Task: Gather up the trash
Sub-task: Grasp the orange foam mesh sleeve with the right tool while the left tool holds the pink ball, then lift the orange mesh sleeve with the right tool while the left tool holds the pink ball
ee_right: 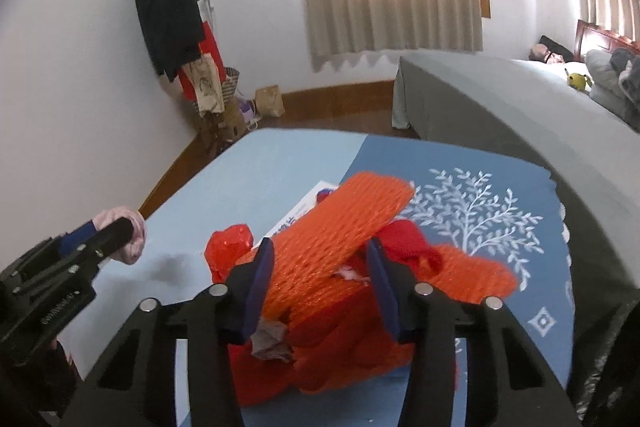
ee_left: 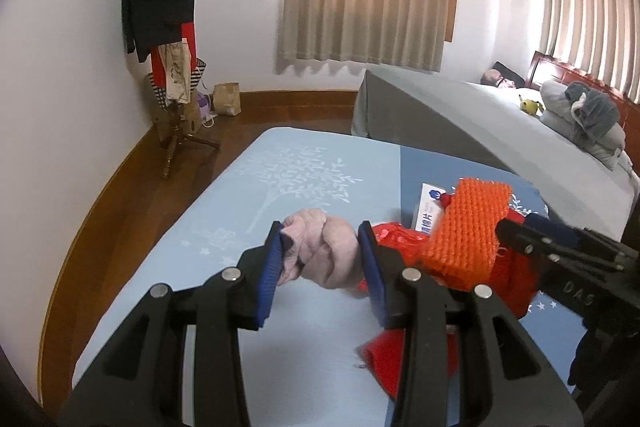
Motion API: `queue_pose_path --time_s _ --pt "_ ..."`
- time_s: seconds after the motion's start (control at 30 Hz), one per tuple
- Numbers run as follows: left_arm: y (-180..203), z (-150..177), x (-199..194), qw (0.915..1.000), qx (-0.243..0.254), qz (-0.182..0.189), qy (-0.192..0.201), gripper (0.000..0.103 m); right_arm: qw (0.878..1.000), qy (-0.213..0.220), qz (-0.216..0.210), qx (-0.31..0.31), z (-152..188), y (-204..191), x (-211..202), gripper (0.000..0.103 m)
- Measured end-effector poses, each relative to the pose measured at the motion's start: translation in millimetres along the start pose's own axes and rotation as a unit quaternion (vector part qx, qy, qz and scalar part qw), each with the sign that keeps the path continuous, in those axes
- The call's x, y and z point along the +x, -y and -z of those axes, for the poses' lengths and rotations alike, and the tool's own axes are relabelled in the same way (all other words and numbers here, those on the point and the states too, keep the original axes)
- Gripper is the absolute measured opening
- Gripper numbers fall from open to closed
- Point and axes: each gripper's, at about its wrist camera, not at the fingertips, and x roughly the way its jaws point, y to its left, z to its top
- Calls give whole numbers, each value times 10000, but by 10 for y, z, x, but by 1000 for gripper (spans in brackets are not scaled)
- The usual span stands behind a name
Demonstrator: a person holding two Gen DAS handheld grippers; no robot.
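the left tongs (ee_left: 320,247) pinch a soft pink wad of tissue (ee_left: 316,251) above the middle of the blue surface (ee_left: 240,195). the right tongs (ee_right: 320,287) squeeze light, springy orange foam netting (ee_right: 340,227) over a flimsy red bag (ee_right: 348,355); grip its bunched middle.

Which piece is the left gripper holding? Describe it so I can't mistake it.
On the blue tree-print table cover, look left of the red plastic bag. The left gripper pinches a crumpled pale pink wad, the only soft, pale piece beside the bright orange foam netting.
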Motion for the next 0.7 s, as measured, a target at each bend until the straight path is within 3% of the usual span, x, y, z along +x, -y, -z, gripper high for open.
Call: queue_pose_path --time_s 0.17,0.4,0.7 --pt "-46 6 26 10000 -26 30 -12 37 9998 -218 -45 15 40 -20 150 40" --pt "-42 -14 47 9999 -33 88 -44 37 9991 -318 -285 -58 37 -56 200 5" --pt "-33 31 7 9999 -8 89 -65 37 9991 -210 -345 -111 -14 -65 76 6"
